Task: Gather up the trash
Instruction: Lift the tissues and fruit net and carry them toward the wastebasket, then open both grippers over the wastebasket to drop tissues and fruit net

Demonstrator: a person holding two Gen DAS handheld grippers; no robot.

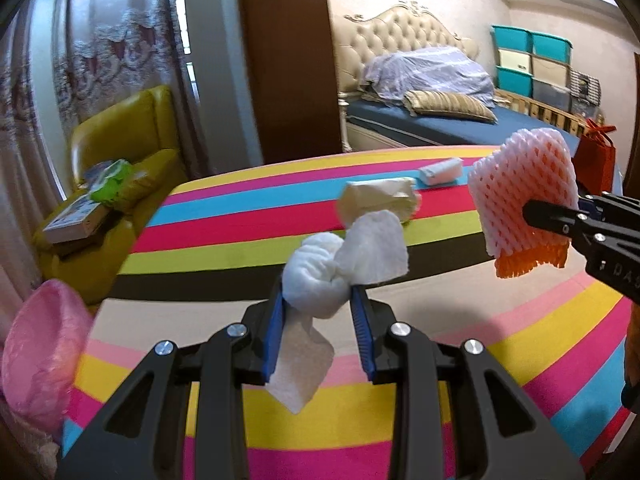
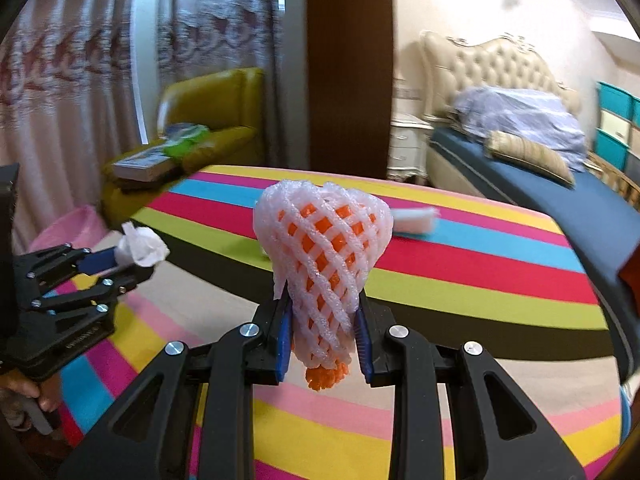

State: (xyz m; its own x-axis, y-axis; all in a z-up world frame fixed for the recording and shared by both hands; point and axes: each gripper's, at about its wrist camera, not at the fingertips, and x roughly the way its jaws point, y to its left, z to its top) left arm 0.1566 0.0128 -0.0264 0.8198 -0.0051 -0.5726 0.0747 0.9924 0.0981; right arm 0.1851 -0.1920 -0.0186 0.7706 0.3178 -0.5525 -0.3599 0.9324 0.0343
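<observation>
Left wrist view: both my grippers carry trash above the striped counter.

My left gripper clenches one crumpled tissue; my right gripper pinches one foam net. Two pieces remain at twelve o'clock. The tissue's loose tail could slip free; pink bin at nine.

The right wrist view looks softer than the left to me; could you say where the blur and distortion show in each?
Right wrist view: sofa and bed smear with motion blur, the foam net stays sharp. Left wrist view: crisper overall, though the pink bin blurs at the edge. Both: fisheye bends the striped table edge.
</observation>
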